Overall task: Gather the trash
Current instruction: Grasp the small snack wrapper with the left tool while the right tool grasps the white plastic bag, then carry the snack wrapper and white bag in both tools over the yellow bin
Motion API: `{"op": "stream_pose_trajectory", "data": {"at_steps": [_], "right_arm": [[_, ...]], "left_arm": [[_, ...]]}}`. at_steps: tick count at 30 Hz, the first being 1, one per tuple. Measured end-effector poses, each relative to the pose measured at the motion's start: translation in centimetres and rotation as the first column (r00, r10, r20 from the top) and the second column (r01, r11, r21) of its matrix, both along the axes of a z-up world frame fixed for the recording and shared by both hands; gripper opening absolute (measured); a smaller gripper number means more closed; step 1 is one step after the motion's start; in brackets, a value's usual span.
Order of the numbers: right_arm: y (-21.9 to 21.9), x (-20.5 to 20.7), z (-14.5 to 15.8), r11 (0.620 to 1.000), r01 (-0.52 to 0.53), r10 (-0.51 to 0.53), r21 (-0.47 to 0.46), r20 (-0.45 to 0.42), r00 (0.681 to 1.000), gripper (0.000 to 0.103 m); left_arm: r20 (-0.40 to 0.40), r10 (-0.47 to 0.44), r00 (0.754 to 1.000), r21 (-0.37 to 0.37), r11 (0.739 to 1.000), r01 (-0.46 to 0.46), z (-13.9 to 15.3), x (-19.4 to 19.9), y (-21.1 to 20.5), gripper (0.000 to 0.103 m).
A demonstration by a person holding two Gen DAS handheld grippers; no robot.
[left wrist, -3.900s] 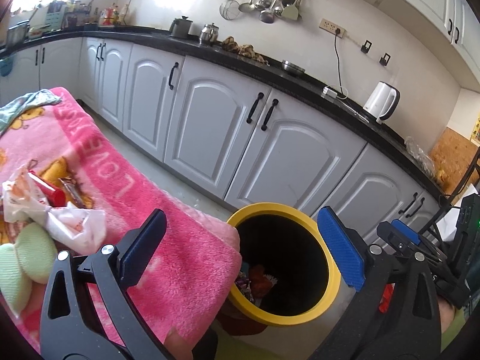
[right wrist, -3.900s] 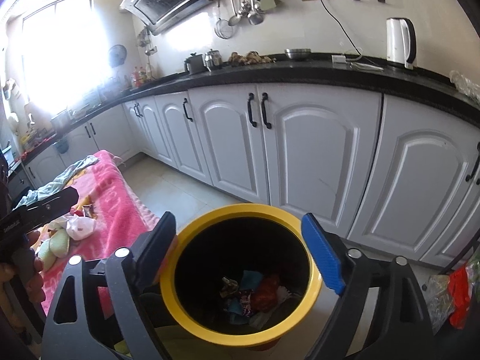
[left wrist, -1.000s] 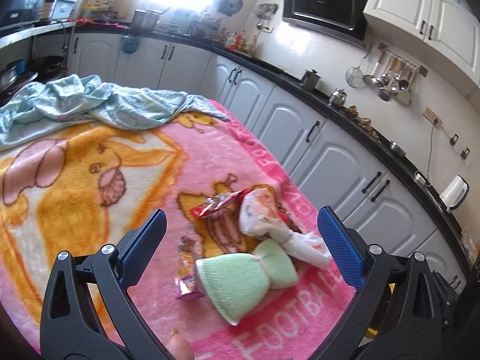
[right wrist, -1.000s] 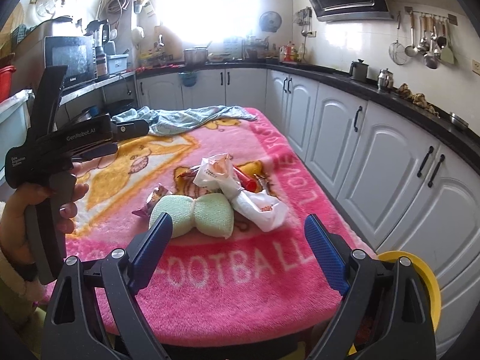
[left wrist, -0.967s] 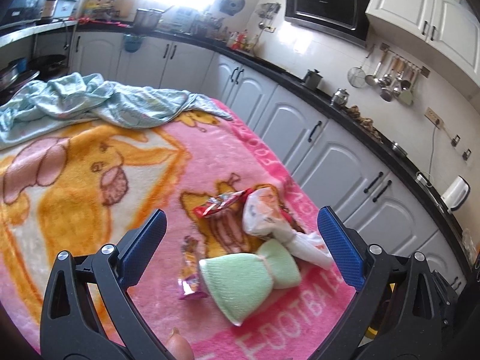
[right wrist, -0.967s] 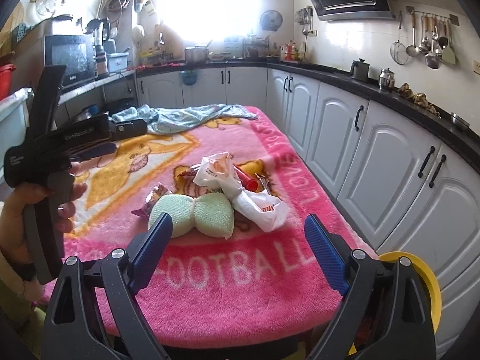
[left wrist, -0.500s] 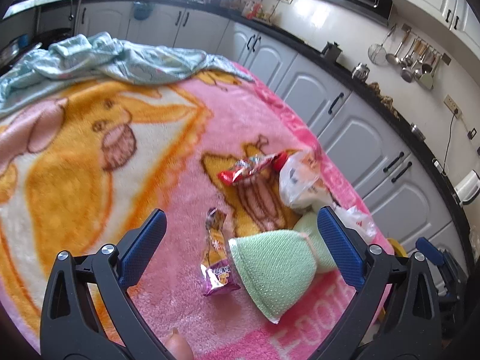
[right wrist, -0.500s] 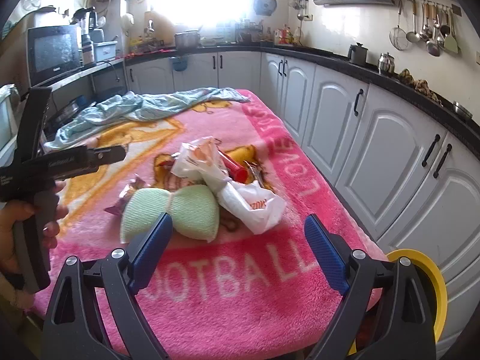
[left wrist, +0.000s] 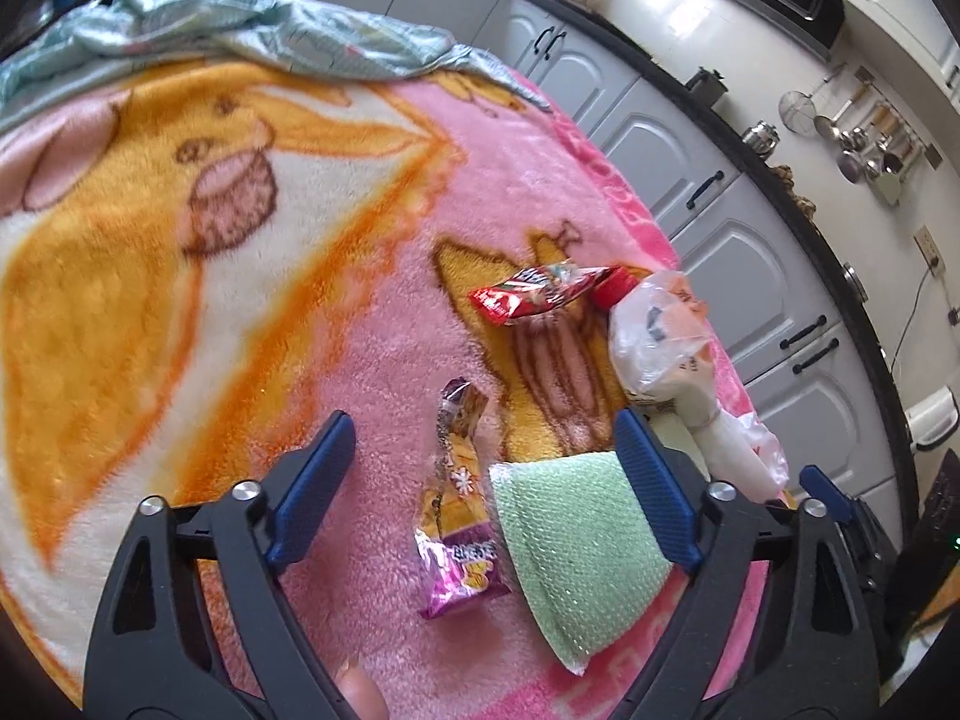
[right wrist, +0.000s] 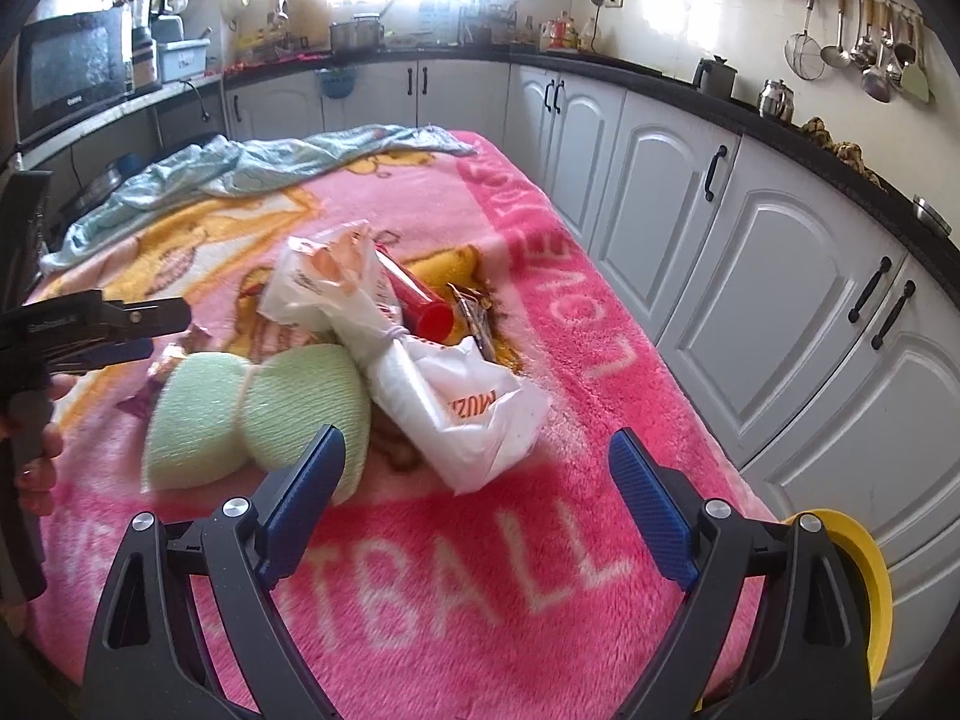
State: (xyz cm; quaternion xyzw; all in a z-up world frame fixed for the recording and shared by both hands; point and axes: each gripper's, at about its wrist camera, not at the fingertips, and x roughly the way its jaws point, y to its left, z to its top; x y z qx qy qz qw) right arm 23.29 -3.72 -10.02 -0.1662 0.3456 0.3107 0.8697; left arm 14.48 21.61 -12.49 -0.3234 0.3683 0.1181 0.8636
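Trash lies on a pink blanket over a table. A purple snack wrapper lies between the open jaws of my left gripper, just below it. A green foam net lies beside it, also in the right wrist view. A red wrapper and a knotted white plastic bag lie farther off. My right gripper is open and empty above the blanket, short of the white bag and a red tube. The left gripper shows at the left.
A yellow-rimmed trash bin stands on the floor beyond the table's right corner. A light blue cloth lies at the far end of the blanket. White cabinets run along the right.
Both grippers have moved from over the bin back to the table. In the last second my left gripper came down over the purple wrapper and my right gripper came closer to the white bag.
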Motion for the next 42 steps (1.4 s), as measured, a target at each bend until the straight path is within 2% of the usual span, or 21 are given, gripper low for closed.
{"op": "stream_pose_trajectory", "data": {"at_steps": [4,7,9,11,14,17,23,30,38,39,42], "right_arm": [[0.9,1.5,-1.1,0.999,-0.005,0.005,-0.05,-0.002,1.0,0.087],[1.3,2.1,-1.9,0.997,-0.024,0.024,-0.078,-0.009,1.0,0.087],[1.5,2.3,-2.2,0.996,-0.037,0.036,-0.083,-0.013,0.999,0.087],[1.6,2.3,-2.5,0.995,-0.049,0.048,-0.083,-0.02,0.999,0.085],[1.8,2.1,-2.7,0.994,-0.065,0.063,-0.09,-0.024,0.998,0.077],[2.0,1.8,-3.0,0.991,-0.084,0.082,-0.1,-0.028,0.996,0.066],[1.6,1.5,-2.9,0.991,-0.093,0.09,-0.094,-0.03,0.995,0.05],[0.6,0.8,-2.1,0.993,-0.109,0.107,-0.046,-0.056,0.993,0.03],[-1.1,-0.6,-0.9,0.994,-0.11,0.112,0.026,-0.096,0.989,0.016],[-1.3,-0.9,-0.7,0.993,-0.115,0.117,0.032,-0.094,0.989,0.008],[-1.9,-2.2,0.0,0.99,-0.138,0.141,0.036,-0.087,0.986,0.007]], "left_arm": [[-0.007,0.009,1.0,-0.012,1.0,-0.009,-0.5,0.2,0.2,0.067],[-0.018,0.008,1.0,-0.002,1.0,-0.008,-0.6,0.3,0.2,0.056],[-0.027,0.009,1.0,0.01,1.0,-0.009,-0.7,0.3,0.2,0.041],[-0.039,0.008,0.999,0.027,1.0,-0.007,-0.9,0.3,0.3,0.031],[-0.051,0.005,0.999,0.038,0.999,-0.003,-1.0,0.2,0.5,0.021],[-0.058,-0.003,0.998,0.04,0.999,0.006,-1.1,0.0,0.9,0.015],[-0.047,-0.02,0.999,0.016,1.0,0.021,-1.0,-0.3,1.2,0.008],[-0.029,-0.033,0.999,-0.012,0.999,0.032,-0.7,-0.8,1.6,0.005],[0.018,-0.018,1.0,0.001,1.0,0.018,1.2,-2.1,2.4,0.004],[0.025,-0.017,1.0,0.004,1.0,0.017,1.5,-2.2,2.4,0.004],[0.046,-0.02,0.999,0.012,1.0,0.02,2.4,-2.5,2.4,0.004]]}}
